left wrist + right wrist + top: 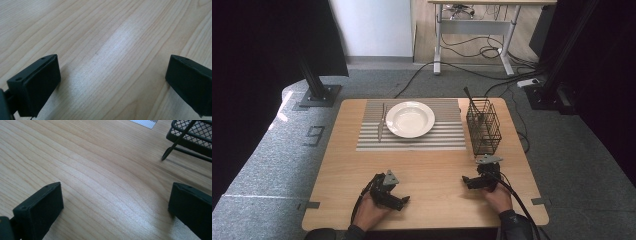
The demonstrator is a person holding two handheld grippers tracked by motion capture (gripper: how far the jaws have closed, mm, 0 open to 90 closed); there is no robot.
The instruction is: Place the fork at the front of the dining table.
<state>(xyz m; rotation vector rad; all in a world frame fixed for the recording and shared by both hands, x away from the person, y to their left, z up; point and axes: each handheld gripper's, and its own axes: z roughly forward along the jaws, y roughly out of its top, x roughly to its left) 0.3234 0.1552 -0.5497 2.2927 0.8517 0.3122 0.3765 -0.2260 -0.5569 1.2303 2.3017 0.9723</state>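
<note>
White plate [410, 119] sits on a grey striped placemat [412, 137] at the far middle of the wooden bench [432, 170], with a knife [381, 122] lying along its left side on the mat, just beside the rim. To the right of the mat there's a black wire mesh basket [483, 126] with a dark utensil handle [469, 98] poking out the top; can't tell what kind of utensil, since the business end is lost behind the mesh.

Left gripper [404, 200] rests low on the near left of the bench, held in the left hand [369, 212]. Its own camera shows the fingers [37, 86] spread wide apart with just bare wood between them.

Right gripper [466, 181] is on the near right, close in front of the basket, in the right hand [499, 196]. Fingers [40, 213] are wide apart too, nothing between them. Its view catches only the basket's bottom corner, cut off at the top right, plus a sliver of the mat.
</note>
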